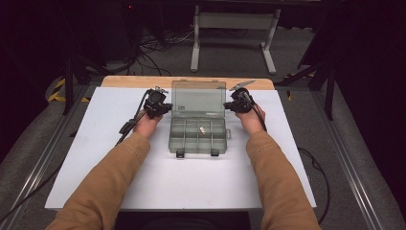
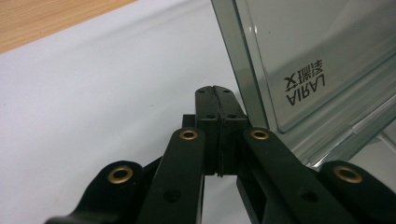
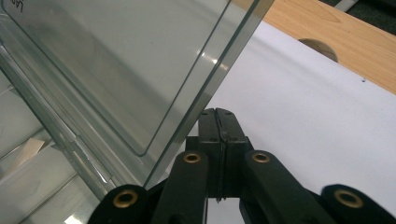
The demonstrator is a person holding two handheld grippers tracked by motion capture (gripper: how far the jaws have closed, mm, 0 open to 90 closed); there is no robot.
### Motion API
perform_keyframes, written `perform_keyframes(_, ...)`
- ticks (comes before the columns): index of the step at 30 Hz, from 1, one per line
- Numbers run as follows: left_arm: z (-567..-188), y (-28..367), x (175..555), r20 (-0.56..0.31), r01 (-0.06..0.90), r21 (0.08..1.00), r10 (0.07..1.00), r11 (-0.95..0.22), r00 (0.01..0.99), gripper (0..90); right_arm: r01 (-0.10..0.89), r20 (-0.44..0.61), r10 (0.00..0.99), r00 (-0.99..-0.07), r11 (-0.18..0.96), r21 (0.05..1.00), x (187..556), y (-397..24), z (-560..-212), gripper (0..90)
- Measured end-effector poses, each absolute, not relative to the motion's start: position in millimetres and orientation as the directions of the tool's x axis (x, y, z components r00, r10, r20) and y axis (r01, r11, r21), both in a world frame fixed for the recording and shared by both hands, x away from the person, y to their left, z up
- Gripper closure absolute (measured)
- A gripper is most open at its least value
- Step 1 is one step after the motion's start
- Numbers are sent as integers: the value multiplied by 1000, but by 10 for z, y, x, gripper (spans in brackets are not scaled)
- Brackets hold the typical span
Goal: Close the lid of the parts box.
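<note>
Claws both pressed closed, empty: left claw (image 2: 216, 100) just beside left edge of raised lid (image 2: 303, 60), right claw (image 3: 218, 122) beside its right edge. Organizer box (image 1: 197, 135) sat mid-bench (image 1: 95, 158), lid upright, probably flanked so to steady or swing it. Small part (image 1: 202, 130) lay in centre compartment.

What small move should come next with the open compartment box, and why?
Probably swing both grippers inward behind the raised clear lid and tip it toward the person to close it. The left gripper and right gripper flank its side edges, jaws shut and empty, while the tray lies open holding one small piece.
</note>
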State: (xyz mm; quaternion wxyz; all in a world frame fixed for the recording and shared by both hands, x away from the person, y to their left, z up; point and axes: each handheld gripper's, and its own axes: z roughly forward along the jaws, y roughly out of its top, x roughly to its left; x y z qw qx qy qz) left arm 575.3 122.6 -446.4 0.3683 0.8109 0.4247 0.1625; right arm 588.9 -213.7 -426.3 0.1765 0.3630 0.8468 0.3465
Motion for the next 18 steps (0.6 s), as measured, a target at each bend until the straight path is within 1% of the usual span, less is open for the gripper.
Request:
perform_keyframes(8, -4439, 1238, 5746, -55, 563, 743, 805, -362, 591, 898, 481, -40, 732, -680, 487, 729, 5879, -2154, -4233, 900)
perform_keyframes(9, -4433, 1238, 5740, -66, 568, 743, 805, -355, 590, 898, 480, -39, 732, -680, 485, 731, 5877, -2156, -4226, 900)
perform_keyframes(18, -4408, 1254, 5735, -54, 552, 752, 800, -361, 597, 898, 467, -38, 723, -689, 484, 740, 5853, -2172, -4180, 900)
